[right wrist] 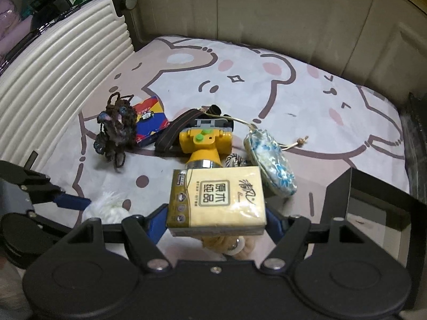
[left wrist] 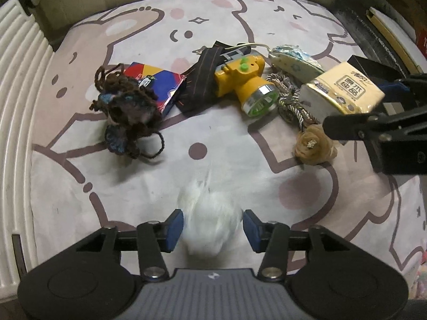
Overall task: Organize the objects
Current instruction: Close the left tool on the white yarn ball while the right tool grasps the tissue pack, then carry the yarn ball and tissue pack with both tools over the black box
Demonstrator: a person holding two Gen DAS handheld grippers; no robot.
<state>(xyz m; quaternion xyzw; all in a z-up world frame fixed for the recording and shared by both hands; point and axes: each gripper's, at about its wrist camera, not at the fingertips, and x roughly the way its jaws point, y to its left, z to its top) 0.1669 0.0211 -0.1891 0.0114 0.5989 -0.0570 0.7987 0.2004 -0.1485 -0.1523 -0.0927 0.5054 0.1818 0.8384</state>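
My right gripper (right wrist: 216,220) is shut on a yellow tissue pack (right wrist: 217,200) and holds it above the bed; the pack also shows in the left wrist view (left wrist: 343,92). My left gripper (left wrist: 213,229) is open, its blue pads either side of a white fluffy pompom (left wrist: 210,226), which looks blurred; it also shows in the right wrist view (right wrist: 106,208). A yellow headlamp (left wrist: 245,84), a brown yarn doll (left wrist: 128,114), a colourful box (left wrist: 160,82), a blue-white pouch (left wrist: 293,58) and a beige fabric flower (left wrist: 313,146) lie on the cartoon bedsheet (left wrist: 213,26).
A dark striped strap (left wrist: 200,80) and a braided cord (left wrist: 291,104) lie by the headlamp. A black open box (right wrist: 373,205) stands at the right. A white ribbed panel (left wrist: 18,106) borders the bed on the left, a beige wall (right wrist: 267,8) behind.
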